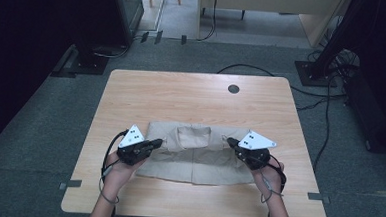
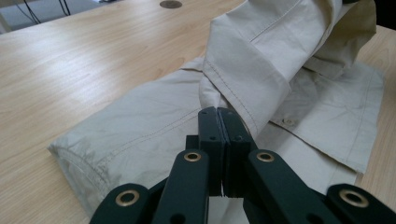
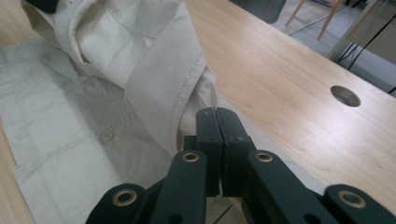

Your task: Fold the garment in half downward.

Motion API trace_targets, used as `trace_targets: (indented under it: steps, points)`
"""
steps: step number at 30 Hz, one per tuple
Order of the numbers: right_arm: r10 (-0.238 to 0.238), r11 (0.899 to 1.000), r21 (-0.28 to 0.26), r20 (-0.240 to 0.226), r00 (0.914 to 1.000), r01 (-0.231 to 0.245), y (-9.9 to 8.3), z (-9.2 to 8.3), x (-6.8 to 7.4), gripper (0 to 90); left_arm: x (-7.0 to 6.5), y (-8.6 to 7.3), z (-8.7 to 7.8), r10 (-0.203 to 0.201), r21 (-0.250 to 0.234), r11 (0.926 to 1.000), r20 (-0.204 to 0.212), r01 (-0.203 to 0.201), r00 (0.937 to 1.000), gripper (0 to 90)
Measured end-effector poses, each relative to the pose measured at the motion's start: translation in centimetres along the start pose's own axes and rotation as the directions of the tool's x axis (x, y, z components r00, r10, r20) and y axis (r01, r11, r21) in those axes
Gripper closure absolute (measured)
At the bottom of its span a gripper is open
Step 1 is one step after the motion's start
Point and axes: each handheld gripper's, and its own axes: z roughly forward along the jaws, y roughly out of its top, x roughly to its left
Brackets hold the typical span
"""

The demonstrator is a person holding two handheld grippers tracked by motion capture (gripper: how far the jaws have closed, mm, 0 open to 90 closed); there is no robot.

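A beige shirt (image 1: pixel 193 161) lies folded on the wooden table (image 1: pixel 191 96), buttons and collar facing up. My left gripper (image 1: pixel 158 143) is at the shirt's left side, jaws shut on a raised fold of the cloth. The left gripper view has the shirt (image 2: pixel 140 121) pinched between the closed jaws of that gripper (image 2: pixel 218 113), with the fabric rising up and to the right. My right gripper (image 1: pixel 229 141) is at the shirt's right side. Its jaws (image 3: pixel 218 113) are shut on the lifted edge of the shirt (image 3: pixel 154 70). The upper part of the shirt hangs between the two grippers.
A round cable hole (image 1: pixel 233 89) sits in the table near its far edge. Bare wood surrounds the shirt. Cables (image 1: pixel 326 110) run over the grey floor to the right, and dark stands and furniture stand beyond the table.
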Motion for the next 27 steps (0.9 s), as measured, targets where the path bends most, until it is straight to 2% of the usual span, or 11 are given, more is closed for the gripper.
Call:
trace_targets:
  steps: [5, 15, 24, 27]
  points:
    - [0.023, 1.000, 0.008, -0.051, 0.9984, -0.023, -0.9, 0.7, 0.2, 88.6, 0.1, -0.6, 0.4, 0.031, 0.020, 0.9993, 0.021, -0.031, 0.9993, 89.1]
    - [0.042, 0.999, 0.033, -0.103, 0.9938, -0.039, -2.2, 1.1, -0.1, 88.4, 0.8, -1.4, 1.0, -0.003, 0.065, 0.9979, 0.064, -0.001, 0.9979, 89.0]
    - [0.035, 0.997, 0.067, -0.159, 0.9866, -0.025, -3.0, 1.3, -0.3, 87.3, 1.2, -2.1, 1.4, -0.033, 0.105, 0.9942, 0.107, 0.021, 0.9938, 88.6]
    - [0.031, 0.997, 0.082, -0.182, 0.9828, -0.017, -3.1, 1.4, -0.4, 85.1, 1.1, -2.2, 1.7, -0.017, 0.137, 0.9906, 0.106, 0.002, 0.9942, 88.3]
